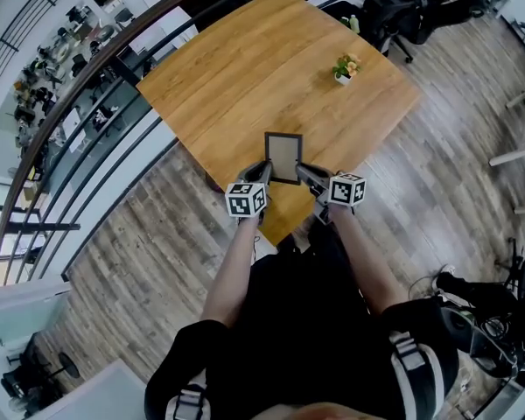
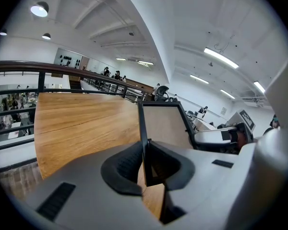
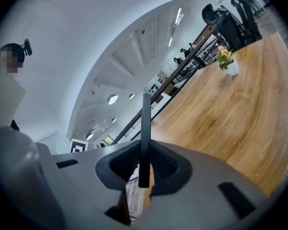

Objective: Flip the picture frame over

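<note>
Over the near corner of the desk (image 1: 245, 77), the picture frame (image 1: 283, 157) is caught from both sides at once. The left tongs (image 1: 264, 173) have the frame's left rail, the right tongs (image 1: 303, 173) its right rail, both down near the lower corners. In the head view the frame's dark border surrounds a plain beige panel, which faces up toward the camera.

The left gripper view shows the jaws drawn narrow, dark pads pressing either side of the thin black rail, with the beige panel running away beyond them. It's the same in the right gripper view: jaws nearly together, clamped on the frame, which is seen edge-on as a slim dark strip rising between the pads. Whether the frame's bottom edge touches the wood I can't tell.

Further up the desk, well apart from the frame, sits a small potted plant (image 1: 344, 68) in a white pot. A dark railing (image 1: 96, 103) curves past the desk's far-left side, and office chairs (image 1: 402, 7) stand beyond its far corner.
</note>
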{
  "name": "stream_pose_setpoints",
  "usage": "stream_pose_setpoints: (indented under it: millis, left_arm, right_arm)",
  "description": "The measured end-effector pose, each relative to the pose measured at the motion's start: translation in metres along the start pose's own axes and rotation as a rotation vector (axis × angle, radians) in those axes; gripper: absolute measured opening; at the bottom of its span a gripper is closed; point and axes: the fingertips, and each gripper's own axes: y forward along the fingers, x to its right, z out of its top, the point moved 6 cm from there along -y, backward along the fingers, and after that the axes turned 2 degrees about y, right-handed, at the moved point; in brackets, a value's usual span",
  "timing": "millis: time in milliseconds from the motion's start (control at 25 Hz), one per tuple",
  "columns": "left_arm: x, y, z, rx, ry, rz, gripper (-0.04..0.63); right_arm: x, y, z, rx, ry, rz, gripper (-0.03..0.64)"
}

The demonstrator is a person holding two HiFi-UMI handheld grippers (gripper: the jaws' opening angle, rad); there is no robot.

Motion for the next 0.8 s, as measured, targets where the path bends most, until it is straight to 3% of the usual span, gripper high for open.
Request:
stream_pose_setpoints:
  millis: [320,560,800]
  left_arm:
    - [0.001,0.001,0.006,0.011,-0.011,0.014,0.067]
    - [0.01,0.001,0.018,0.074,-0.103,-0.044,0.103]
    - [0.027,0.01,0.042,0.113,-0.14,-0.11,0.13]
  right_arm:
    - [0.0,0.002,0.009,-0.018,-0.118,-0.06,0.069]
    - [0.004,0.0,0.013,-0.033,-0.376,-0.209,0.069]
    - [-0.002,0.0,0.02,-0.032,-0.543,-0.314,0.071]
